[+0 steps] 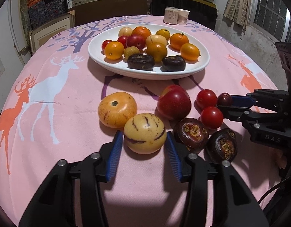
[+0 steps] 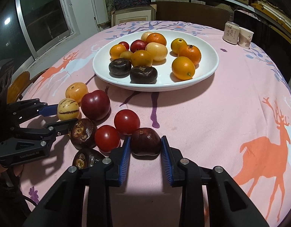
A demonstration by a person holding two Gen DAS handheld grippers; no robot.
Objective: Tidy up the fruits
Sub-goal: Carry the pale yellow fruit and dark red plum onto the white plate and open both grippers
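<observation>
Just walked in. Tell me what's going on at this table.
A person with two handheld grippers is sorting fruit onto a white plate that already holds many pieces. The left gripper straddles a yellow striped melon; the right gripper brackets a small dark red fruit. Whether either has clamped is unclear. Tomatoes, a plum and other fruit remain on the pink tablecloth.

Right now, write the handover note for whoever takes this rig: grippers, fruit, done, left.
Left gripper: open, pads either side of the striped yellow fruit, not clearly clamped.
Right gripper: open around the small dark fruit; contact unclear.
White plate already holds roughly a dozen fruits.
Left on the tablecloth: orange striped fruit, red plum, two cherry tomatoes, two cut dark fruits, plus the two between the fingers.
</observation>
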